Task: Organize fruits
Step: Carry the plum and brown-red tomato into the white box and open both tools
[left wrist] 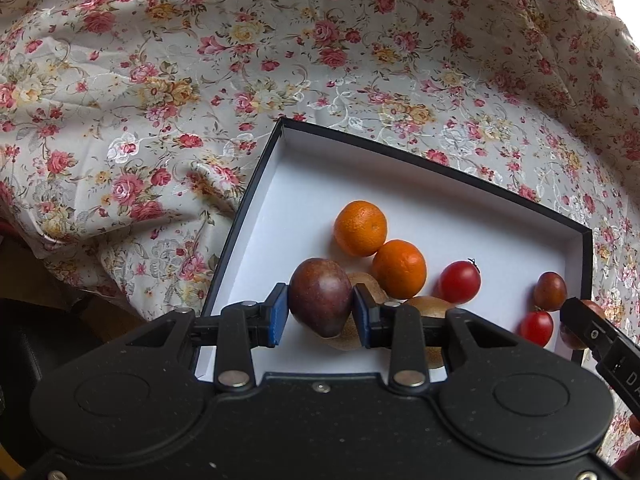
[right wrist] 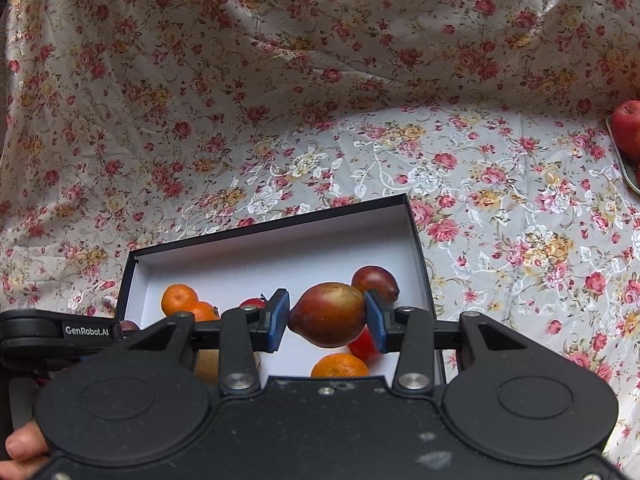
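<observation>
A black box with a white inside (left wrist: 304, 168) (right wrist: 280, 248) lies on the flowered cloth. My left gripper (left wrist: 321, 311) is shut on a dark purple-red fruit (left wrist: 320, 296) over the box's near left part. Two oranges (left wrist: 360, 227) (left wrist: 399, 268), red tomatoes (left wrist: 460, 282), a dark fruit (left wrist: 551, 291) and brown kiwis (left wrist: 428, 306) lie in the box. My right gripper (right wrist: 327, 319) is shut on a red-brown pear (right wrist: 328, 314) above the box. Another pear (right wrist: 375, 280), oranges (right wrist: 179, 299) (right wrist: 339, 365) and a tomato (right wrist: 362, 346) lie below it.
A red apple (right wrist: 628, 128) sits on a grey tray (right wrist: 622, 164) at the far right edge of the right wrist view. The flowered cloth (left wrist: 160, 100) covers the table and rises behind it. The right gripper's body (left wrist: 604, 344) shows at the left view's right edge.
</observation>
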